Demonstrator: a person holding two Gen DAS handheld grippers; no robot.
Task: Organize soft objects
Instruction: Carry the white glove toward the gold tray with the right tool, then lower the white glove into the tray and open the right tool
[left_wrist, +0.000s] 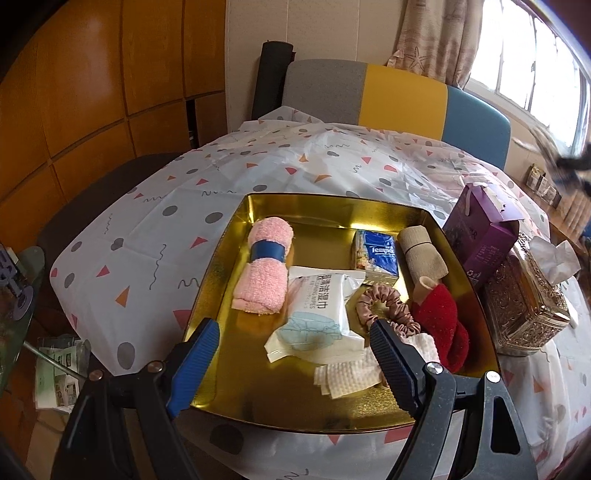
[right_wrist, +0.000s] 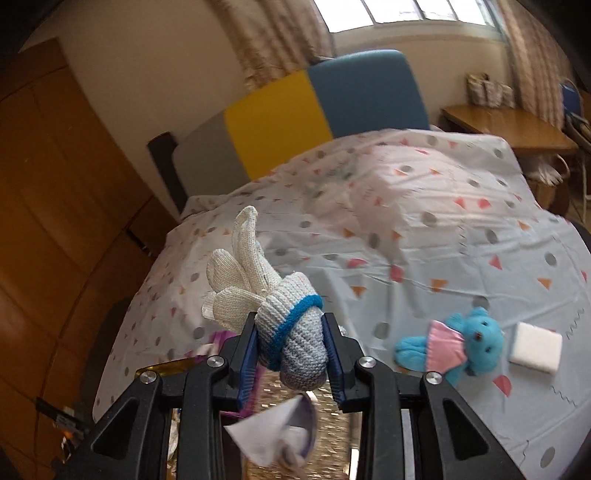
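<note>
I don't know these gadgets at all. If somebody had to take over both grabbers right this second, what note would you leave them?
Right gripper: jaws shut on the bundled knit gloves, held in the air above the table.
Left gripper: jaws open, empty, over the near end of the gold tray.
Already in the tray: pink rolled towel, wet wipes pack, tissue packet, pink scrunchie, beige roll, red fuzzy item, white cloth squares.
Still out on the tablecloth: blue teddy bear and white sponge block.
Likely next: set the gloves in the tray, then fetch those two.
</note>
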